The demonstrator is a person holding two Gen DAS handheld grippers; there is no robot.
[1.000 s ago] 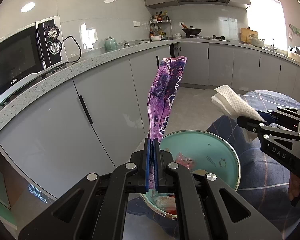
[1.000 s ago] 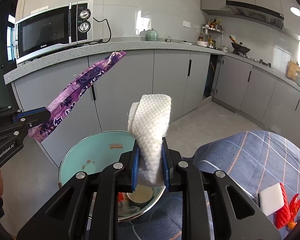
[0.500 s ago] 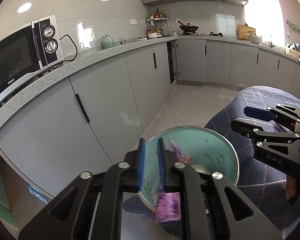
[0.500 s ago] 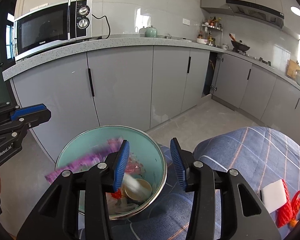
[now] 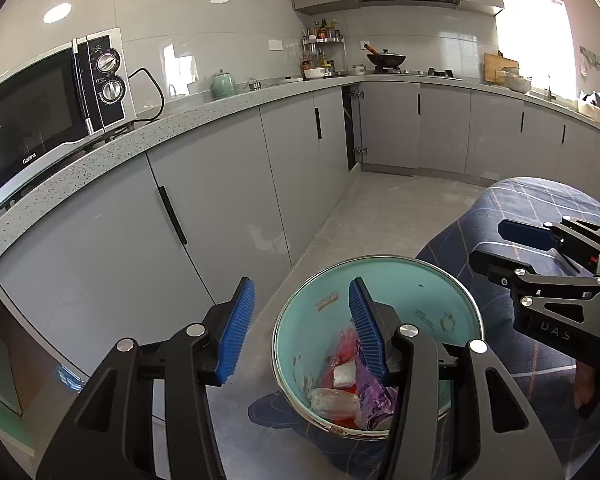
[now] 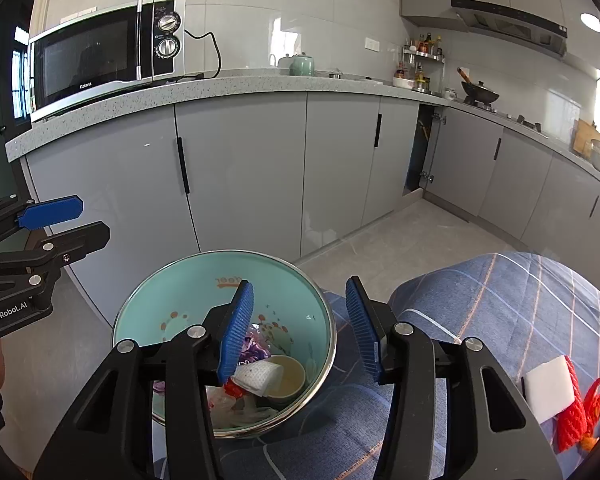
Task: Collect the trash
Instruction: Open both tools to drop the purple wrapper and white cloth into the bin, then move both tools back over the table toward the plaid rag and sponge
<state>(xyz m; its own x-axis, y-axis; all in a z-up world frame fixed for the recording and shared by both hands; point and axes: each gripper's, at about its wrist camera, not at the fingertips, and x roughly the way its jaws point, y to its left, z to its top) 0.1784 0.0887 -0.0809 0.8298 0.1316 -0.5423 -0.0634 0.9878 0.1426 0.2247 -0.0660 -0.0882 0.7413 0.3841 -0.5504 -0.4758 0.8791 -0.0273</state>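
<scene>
Both the left gripper (image 5: 300, 328) and the right gripper (image 6: 300, 326) are held released and empty above the teal bowl (image 6: 180, 280), their jaws having just been opening. A purple wrapper (image 5: 370, 396) and a white tissue (image 6: 258, 376) are seen inside it. A white sponge (image 6: 550, 388) lies well apart on the checked cloth (image 6: 500, 300).

The left gripper (image 5: 300, 304) hangs over the near-left rim of a teal bowl (image 5: 400, 284), its 2 blue-padded jaws having just opened, with nothing between them. In the bowl's bottom lie a purple wrapper (image 5: 374, 404), a white paper wad (image 5: 345, 374), clear plastic (image 5: 332, 400) and red scraps. The bowl sits on a blue checked cloth (image 5: 540, 200). At the right edge the right gripper (image 5: 500, 246) stands with jaws apart, empty. A microwave (image 5: 40, 108) sits on the counter's left end.
</scene>
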